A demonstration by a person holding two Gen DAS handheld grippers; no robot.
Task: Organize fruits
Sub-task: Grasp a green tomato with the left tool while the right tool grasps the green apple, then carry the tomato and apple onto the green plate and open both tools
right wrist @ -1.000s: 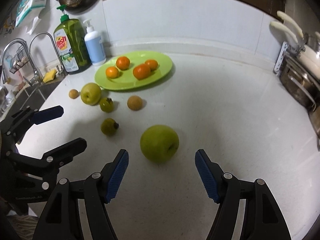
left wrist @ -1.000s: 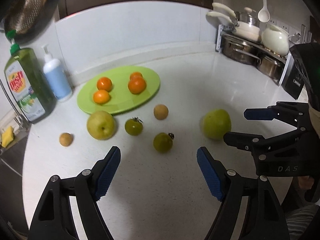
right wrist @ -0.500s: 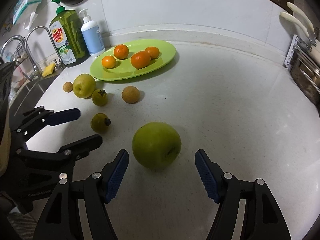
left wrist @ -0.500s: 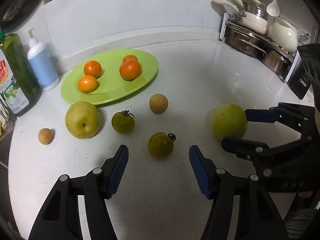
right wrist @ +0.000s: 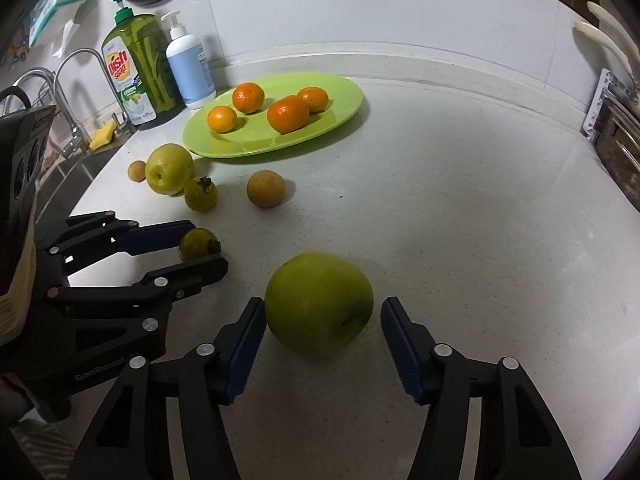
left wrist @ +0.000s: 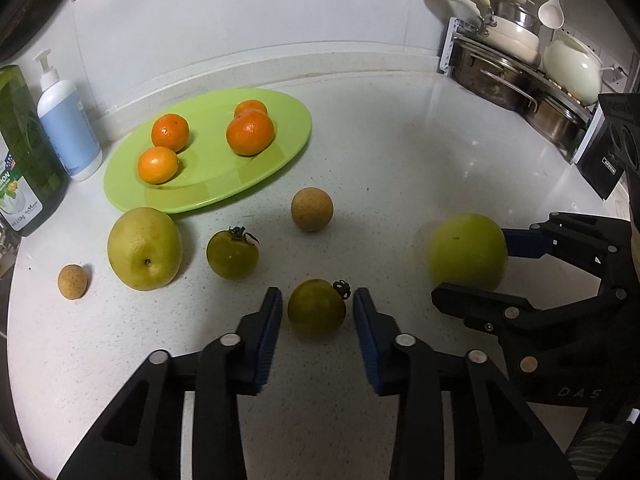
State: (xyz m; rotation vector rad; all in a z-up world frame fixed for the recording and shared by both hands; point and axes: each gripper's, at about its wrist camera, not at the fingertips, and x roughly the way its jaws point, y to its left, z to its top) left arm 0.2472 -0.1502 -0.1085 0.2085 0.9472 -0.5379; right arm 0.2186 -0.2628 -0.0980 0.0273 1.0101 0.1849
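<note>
**Two grippers bracket fruit on a white kitchen counter**

The left gripper (left wrist: 316, 304) sits low over the white counter (left wrist: 400, 160), spread apart, with a small green tomato (left wrist: 317, 307) between its blue pads (left wrist: 269, 332). A narrow gap shows on each side of the tomato, so it is bracketed rather than squeezed.

The right gripper (right wrist: 323, 322) is also released. A large green apple (right wrist: 319, 304) rests on the counter between its fingers. The left pad sits right at the apple's skin, though contact cannot be confirmed, and the right pad stands clear of it. In the left wrist view this gripper and the apple appear toward the counter's right side.

Toward the back left corner lies an oval lime-green plate (left wrist: 280, 152) holding four oranges (left wrist: 250, 132). Just off the plate's front rim rest a yellow-green pear (left wrist: 145, 254), a second green tomato (left wrist: 232, 255) and a round brown fruit (left wrist: 312, 209). A smaller brown fruit (left wrist: 72, 281) sits near the counter's left edge, beside the pear.

At the back left corner, against the wall, stand a green dish soap bottle (right wrist: 138, 68) and a white and blue pump bottle (right wrist: 189, 68). A sink tap (right wrist: 72, 92) curves up past the left edge. Along the right edge a rack (left wrist: 520, 76) holds steel pans and cream-coloured pots.
</note>
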